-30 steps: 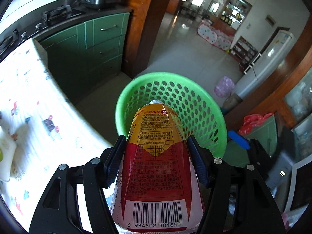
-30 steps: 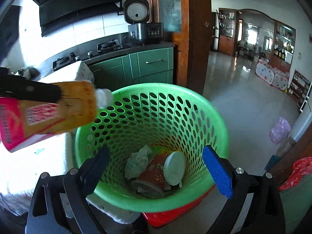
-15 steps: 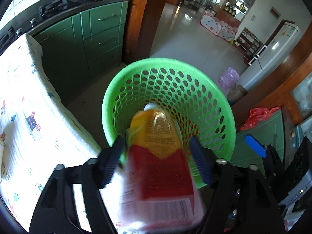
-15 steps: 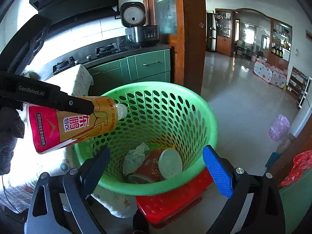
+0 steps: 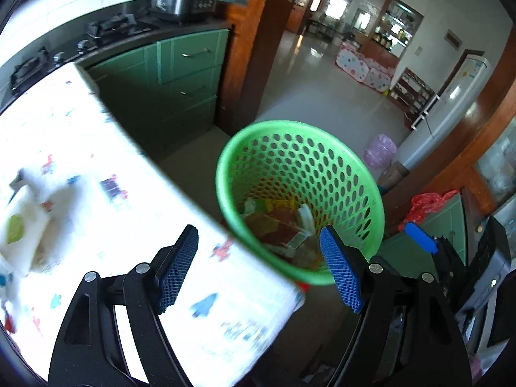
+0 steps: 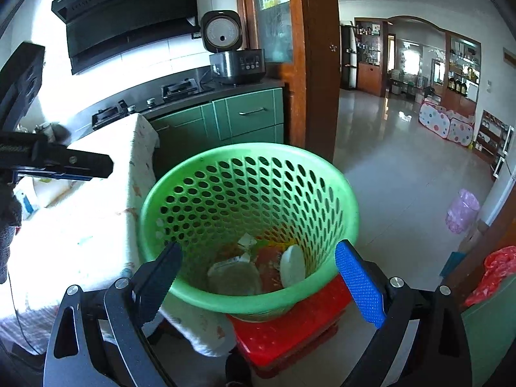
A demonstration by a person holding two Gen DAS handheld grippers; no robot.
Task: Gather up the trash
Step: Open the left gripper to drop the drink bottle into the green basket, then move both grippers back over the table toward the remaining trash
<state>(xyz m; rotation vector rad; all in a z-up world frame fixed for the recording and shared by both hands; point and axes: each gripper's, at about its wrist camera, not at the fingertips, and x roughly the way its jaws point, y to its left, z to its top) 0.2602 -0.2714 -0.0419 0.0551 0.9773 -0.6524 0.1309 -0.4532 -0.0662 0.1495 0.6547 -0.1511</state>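
Glossy perforated green plastic basket (image 6: 248,174) on a shiny red plastic stool (image 6: 290,332); printed white cloth (image 5: 129,225) drapes the worktop; polished pale floor (image 6: 403,174) gleams.

A second ago the left gripper (image 5: 258,269) was clamped on a red-and-yellow drink bottle held above the green basket (image 5: 371,200); now its jaws stand wide apart with nothing between them. The bottle (image 6: 233,277) now lies inside the basket, its clear base showing at the bottom among the crumpled paper (image 6: 246,241) and beside the white lid (image 6: 292,269). From the right wrist view, the left gripper (image 6: 64,164) has drawn back from over the basket's rim to the side above the tablecloth (image 6: 96,213), well apart from the basket.
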